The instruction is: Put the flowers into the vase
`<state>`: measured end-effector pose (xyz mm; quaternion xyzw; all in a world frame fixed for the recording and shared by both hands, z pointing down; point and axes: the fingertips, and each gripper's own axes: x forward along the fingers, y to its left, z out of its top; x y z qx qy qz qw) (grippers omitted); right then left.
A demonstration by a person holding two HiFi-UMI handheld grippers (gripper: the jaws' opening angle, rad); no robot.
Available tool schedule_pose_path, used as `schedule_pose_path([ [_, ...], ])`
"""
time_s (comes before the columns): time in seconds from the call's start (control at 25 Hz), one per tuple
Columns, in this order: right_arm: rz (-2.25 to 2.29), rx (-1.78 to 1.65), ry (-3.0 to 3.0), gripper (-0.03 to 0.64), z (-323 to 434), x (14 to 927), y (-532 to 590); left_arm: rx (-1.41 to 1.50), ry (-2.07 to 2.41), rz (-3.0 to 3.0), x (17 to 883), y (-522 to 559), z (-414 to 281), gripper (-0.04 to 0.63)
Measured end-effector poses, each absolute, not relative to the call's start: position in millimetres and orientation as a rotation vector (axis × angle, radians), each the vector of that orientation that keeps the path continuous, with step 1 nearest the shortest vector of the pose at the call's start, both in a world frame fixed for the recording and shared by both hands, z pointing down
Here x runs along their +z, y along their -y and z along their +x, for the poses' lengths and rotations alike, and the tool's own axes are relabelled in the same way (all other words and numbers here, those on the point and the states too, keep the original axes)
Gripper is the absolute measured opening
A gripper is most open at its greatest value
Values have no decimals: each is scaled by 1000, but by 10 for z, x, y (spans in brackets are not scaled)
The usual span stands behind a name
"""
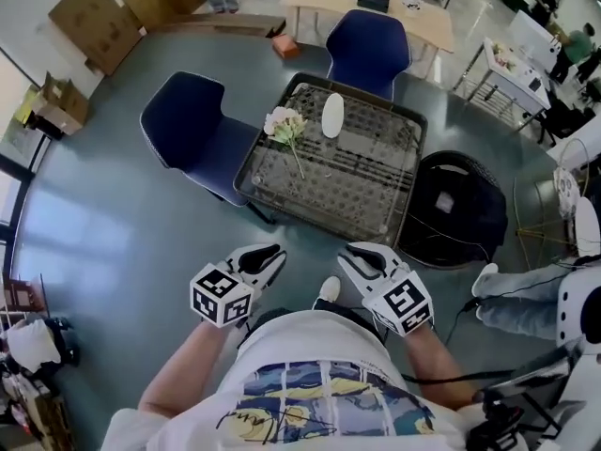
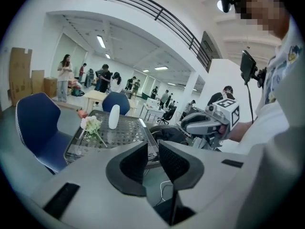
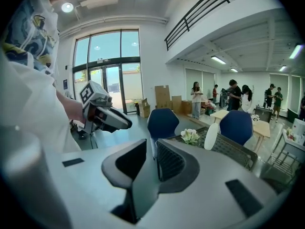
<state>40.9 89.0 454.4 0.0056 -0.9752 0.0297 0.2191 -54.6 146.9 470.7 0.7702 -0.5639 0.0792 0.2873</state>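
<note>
- The wire-mesh table point(image 1: 371, 200) stands straight ahead of both claws, well apart from them, with bare grey floor between. Its dark rim runs all round the mesh top.
- Two blue chairs stand by the table. One point(image 1: 188, 125) is ahead and to the left of the left claw, and the other point(image 1: 368, 45) is beyond the table's far edge.
- A black bag point(image 1: 455, 209) sits on the floor ahead and to the right of the right claw, just beside the table's right edge.
- The left claw point(image 1: 272, 254) is held low near the person's body. Its jaws stand a narrow slit apart with nothing between them.
- The right claw point(image 1: 349, 250) is level with it and near it, and both tips point toward the table. Its jaws also show only a thin slit, with nothing between them.
- Each claw carries a cube with black-and-white square markers, which are block patterns and not letters.
- The white vase point(image 1: 332, 116) stands upright on the far half of the table, ahead of the gap between the two claws.
- The flowers point(image 1: 285, 125) are a pale bunch lying on the mesh near the vase, on its left. They are not in the vase, and the stem trails back toward the claws.
- The person's white shirt point(image 1: 319, 388) has a blue-and-yellow painted print, and I cannot read any writing on it.
</note>
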Motion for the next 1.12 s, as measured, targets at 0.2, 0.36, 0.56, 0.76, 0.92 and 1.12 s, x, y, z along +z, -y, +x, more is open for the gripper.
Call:
schedule_pose_path([
  [0.2, 138, 162, 2693, 55, 696, 4590, -383, 201, 1542, 1989, 4858, -761, -857, 81],
  [0.36, 253, 228, 2659, 55, 871, 4698, -102, 228, 1536, 1960, 4992, -238, -1063, 137],
  [0.56, 403, 250, 2633, 60, 850, 4716, 247, 279, 1491, 1939, 5249, 407, -1524, 272],
  [0.76, 571, 286, 2590, 77, 670, 4734, 492, 326, 1458, 1847, 5697, 990, -2233, 323],
  [0.92, 679, 314, 2550, 77, 468, 4692, 697, 304, 1432, 1746, 6020, 1434, -2778, 353],
  [1.12, 773, 347, 2492, 77, 80, 4701, 772, 268, 1396, 1616, 6415, 1875, -3416, 398],
])
